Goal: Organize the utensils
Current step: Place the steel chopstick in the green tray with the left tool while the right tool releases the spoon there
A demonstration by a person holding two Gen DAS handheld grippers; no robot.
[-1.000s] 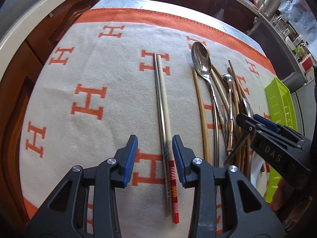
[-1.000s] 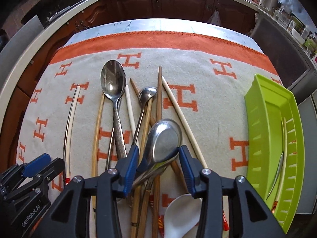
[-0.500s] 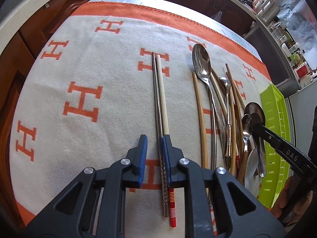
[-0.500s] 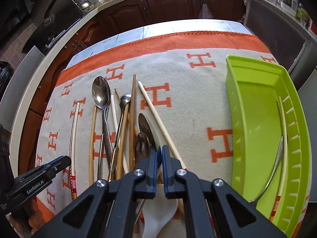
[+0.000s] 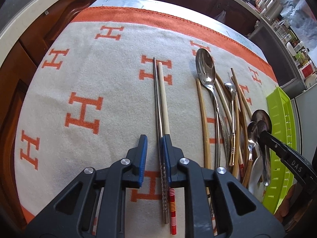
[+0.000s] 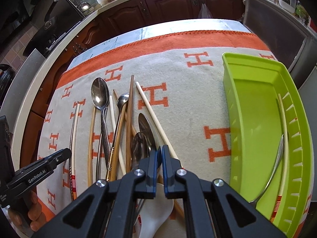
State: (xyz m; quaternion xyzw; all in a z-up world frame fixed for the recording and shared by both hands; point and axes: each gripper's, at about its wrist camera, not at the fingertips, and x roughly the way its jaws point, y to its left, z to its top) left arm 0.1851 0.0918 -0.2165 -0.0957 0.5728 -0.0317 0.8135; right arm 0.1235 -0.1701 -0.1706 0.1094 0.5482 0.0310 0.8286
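Right wrist view: right gripper point(image 6: 160, 154) clamps two spoons point(image 6: 143, 136) beside green tray point(image 6: 255, 107).

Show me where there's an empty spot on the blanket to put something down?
Two bare patches: left of the chopstick pair out to the blanket's left edge, and between the utensil pile and the green tray. The tray's left half is bare too; a chopstick and a spoon lie along its right wall. The pile is crowded, spoons and chopsticks overlapping.
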